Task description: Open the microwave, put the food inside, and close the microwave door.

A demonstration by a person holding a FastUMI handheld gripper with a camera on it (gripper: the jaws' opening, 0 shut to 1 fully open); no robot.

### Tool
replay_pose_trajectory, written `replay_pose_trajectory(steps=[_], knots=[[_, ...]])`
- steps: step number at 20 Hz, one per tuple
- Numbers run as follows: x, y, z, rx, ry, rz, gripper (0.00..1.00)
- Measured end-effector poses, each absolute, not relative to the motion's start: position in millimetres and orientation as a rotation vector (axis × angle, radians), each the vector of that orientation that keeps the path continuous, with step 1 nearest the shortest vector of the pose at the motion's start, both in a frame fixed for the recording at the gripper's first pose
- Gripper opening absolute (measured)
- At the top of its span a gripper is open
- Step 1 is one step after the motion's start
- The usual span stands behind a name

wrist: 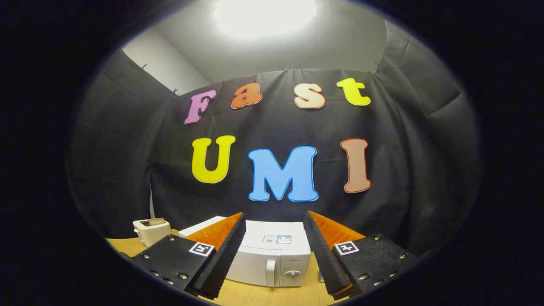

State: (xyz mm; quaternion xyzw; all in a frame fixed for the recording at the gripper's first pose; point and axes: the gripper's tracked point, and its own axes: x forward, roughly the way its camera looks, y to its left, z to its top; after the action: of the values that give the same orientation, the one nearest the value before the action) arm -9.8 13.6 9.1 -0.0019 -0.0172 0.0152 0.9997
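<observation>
**Gripper held open above the closed microwave**

I see the gripper [274, 219] with its two fingers spread wide apart, and nothing is between them. The jaws stand open and they touch no object.

Beyond the fingers, seen in the gap between them, stands the white microwave [272, 265] on the wooden table [255, 295]. Its door is closed. The vertical handle [270, 272] sits on the front just beside a round knob [293, 273]. Above the knob there is a small brand mark, but it is too small for me to read. On the top of the microwave lie two small stickers [276, 239]; one has a blue part, and their text I cannot make out.

Behind the left finger, near the microwave, stands a cream toaster [151, 230] with a slice of toast [156, 221] rising from its slot.
</observation>
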Motion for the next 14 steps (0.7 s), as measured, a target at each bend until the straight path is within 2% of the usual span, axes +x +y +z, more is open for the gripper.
replay_pose_trajectory(steps=[14], knots=[[8.7,18.4,-13.1,0.024,-0.031,-0.022,0.87]])
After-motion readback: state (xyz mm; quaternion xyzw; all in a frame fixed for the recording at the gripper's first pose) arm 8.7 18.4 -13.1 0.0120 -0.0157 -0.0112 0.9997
